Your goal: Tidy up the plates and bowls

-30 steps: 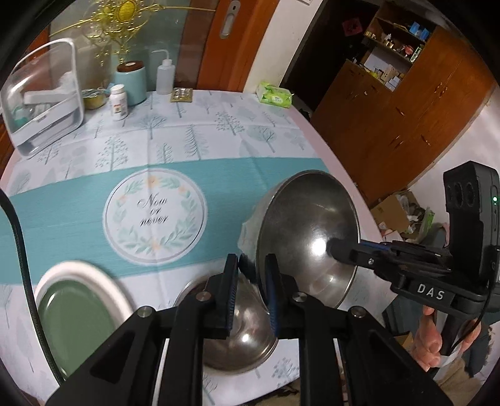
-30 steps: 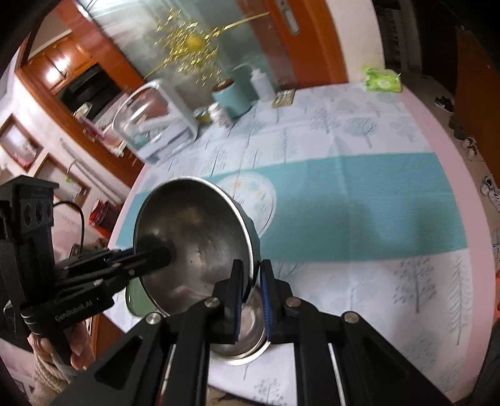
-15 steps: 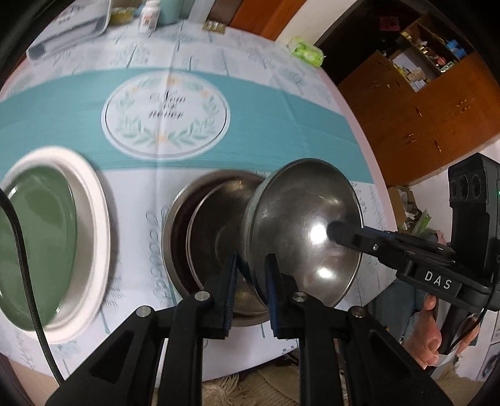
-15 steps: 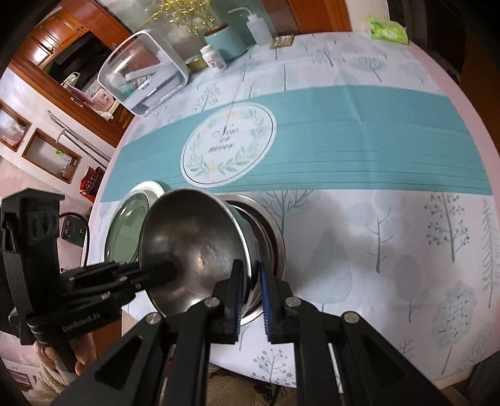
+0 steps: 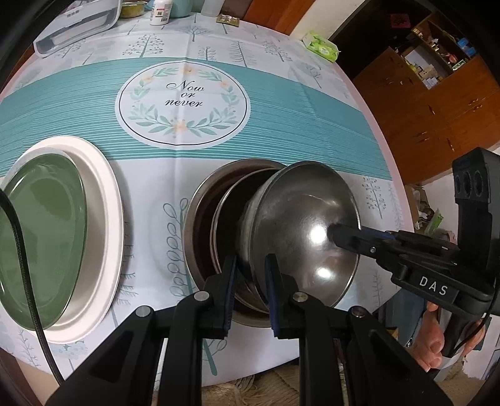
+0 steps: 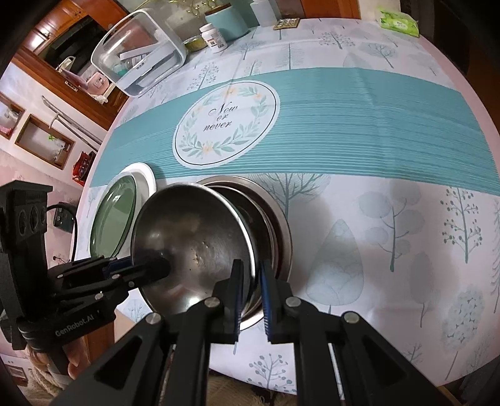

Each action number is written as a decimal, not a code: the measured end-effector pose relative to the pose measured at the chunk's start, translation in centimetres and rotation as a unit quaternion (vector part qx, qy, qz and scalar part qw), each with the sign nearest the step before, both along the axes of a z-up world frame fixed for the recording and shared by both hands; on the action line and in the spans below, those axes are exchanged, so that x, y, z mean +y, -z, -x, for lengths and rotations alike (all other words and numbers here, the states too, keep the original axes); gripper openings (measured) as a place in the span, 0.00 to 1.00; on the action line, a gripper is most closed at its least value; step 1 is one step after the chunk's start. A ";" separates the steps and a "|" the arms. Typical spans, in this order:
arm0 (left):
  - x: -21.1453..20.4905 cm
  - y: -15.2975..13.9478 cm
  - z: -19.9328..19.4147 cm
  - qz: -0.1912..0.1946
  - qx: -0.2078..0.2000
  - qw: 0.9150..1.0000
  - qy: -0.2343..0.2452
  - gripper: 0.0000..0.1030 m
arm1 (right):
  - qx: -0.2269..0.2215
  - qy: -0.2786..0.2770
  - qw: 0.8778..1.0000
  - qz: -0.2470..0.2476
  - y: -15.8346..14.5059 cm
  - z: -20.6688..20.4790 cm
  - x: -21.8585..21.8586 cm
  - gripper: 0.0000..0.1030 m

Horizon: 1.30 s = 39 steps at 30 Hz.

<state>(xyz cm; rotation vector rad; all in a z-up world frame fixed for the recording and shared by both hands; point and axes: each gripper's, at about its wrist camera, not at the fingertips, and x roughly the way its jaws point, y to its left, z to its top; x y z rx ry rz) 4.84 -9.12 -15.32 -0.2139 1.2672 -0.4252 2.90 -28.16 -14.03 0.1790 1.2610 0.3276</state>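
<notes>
A small steel bowl (image 5: 300,237) is held tilted on edge by both grippers, just above nested steel bowls (image 5: 203,231) on the table's near edge. My left gripper (image 5: 250,265) is shut on its rim from one side. My right gripper (image 6: 250,271) is shut on the rim from the other side; the bowl's inside (image 6: 193,237) faces left in the right wrist view. The nested bowls (image 6: 275,225) sit behind it. A green plate (image 5: 40,225) lies on a white plate (image 5: 106,218) to the left, also in the right wrist view (image 6: 115,215).
A teal tablecloth with a "Now or never" emblem (image 5: 184,103) covers the round table. At the far edge stand a clear storage box (image 6: 140,53), a teal canister (image 6: 225,18), a pill bottle (image 6: 214,37) and a green tissue pack (image 5: 322,47).
Both grippers have lowered the tilted small bowl toward the nested bowls, and the views have tipped further down onto the table. Both grips stay shut on the rim.
</notes>
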 end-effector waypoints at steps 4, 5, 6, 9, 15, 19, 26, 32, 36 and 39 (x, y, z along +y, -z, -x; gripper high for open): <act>0.1 -0.5 -0.1 -0.006 -0.014 1.000 -0.001 0.33 | -0.020 0.003 0.999 0.024 -0.4 0.0 0.3 0.12; 0.2 -1.0 0.0 -0.011 -0.026 1.000 -0.003 0.41 | -0.024 0.003 0.999 0.026 -0.5 0.0 0.3 0.12; 0.2 -1.3 0.1 -0.016 -0.033 0.999 -0.005 0.45 | -0.026 0.003 0.999 0.026 -0.6 0.0 0.3 0.12; 0.6 -2.2 0.1 -0.017 -0.052 0.998 -0.013 0.53 | -0.039 0.002 0.999 0.023 -1.2 0.1 0.3 0.12; 1.2 -3.4 0.2 -0.014 -0.067 0.997 -0.021 0.55 | -0.054 0.001 0.998 0.019 -2.1 0.3 0.3 0.12; 1.2 -4.0 0.6 -0.020 -0.083 0.996 -0.022 0.61 | -0.067 -0.005 0.998 0.017 -2.8 0.7 0.4 0.12; 0.6 -4.8 1.0 -0.026 -0.099 0.995 -0.017 0.69 | -0.077 -0.011 0.997 0.016 -3.3 1.2 0.7 0.12; 0.1 -5.9 1.7 -0.034 -0.121 0.992 -0.011 0.77 | -0.088 -0.012 0.996 0.014 -4.0 1.6 0.5 0.12; 0.2 -6.9 2.0 -0.037 -0.141 0.989 -0.014 0.80 | -0.105 -0.010 0.994 0.014 -5.0 1.8 0.4 0.15; 0.3 -7.7 2.1 -0.048 -0.159 0.986 -0.020 0.86 | -0.125 -0.004 0.992 0.018 -6.0 2.0 0.2 0.33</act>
